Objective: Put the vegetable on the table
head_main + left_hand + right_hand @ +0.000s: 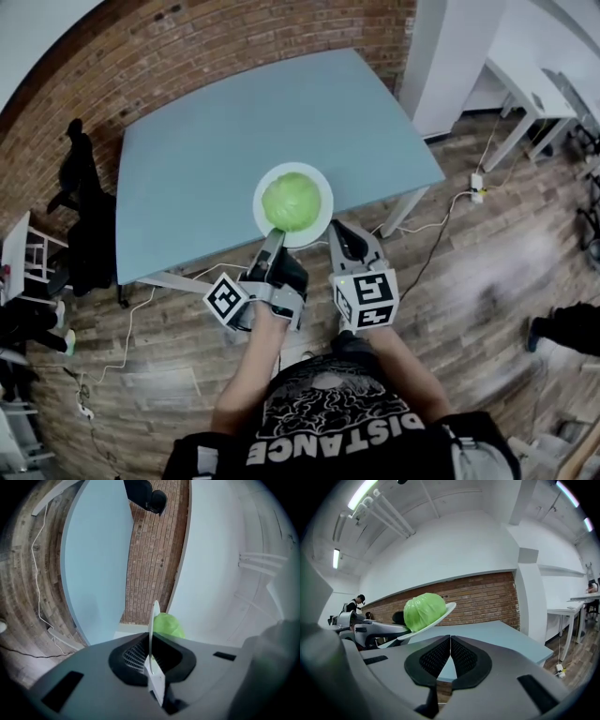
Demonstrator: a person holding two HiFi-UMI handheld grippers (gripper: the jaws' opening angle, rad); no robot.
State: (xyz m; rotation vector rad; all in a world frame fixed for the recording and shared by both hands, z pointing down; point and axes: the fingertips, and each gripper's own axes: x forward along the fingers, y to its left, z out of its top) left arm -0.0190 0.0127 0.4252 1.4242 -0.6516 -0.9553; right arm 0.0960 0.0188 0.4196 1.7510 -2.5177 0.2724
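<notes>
White plate [323,217] carries one green cabbage [292,201], sat in the middle of the dish, nothing else in it

Plate hangs over the near edge of the blue-grey table [206,159], at about 5 o'clock of the tabletop in head view; right gripper view shows it up in the air, brick wall [487,597] behind it, not resting on the top

Left gripper [274,236] pinches the plate's rim at its 7 o'clock; left gripper view has the rim edge-on between the jaws, cabbage showing just past it at 1 o'clock

Right gripper [339,234] sits just beside the plate at its 4 o'clock, apart from it; jaws pressed together, nothing between them

From the right gripper view plate and cabbage are at 11 o'clock, plate's far rim tipped upward

Wood floor [469,281] round the table, white cable [441,211] trailing off the table's 4 o'clock corner
</notes>
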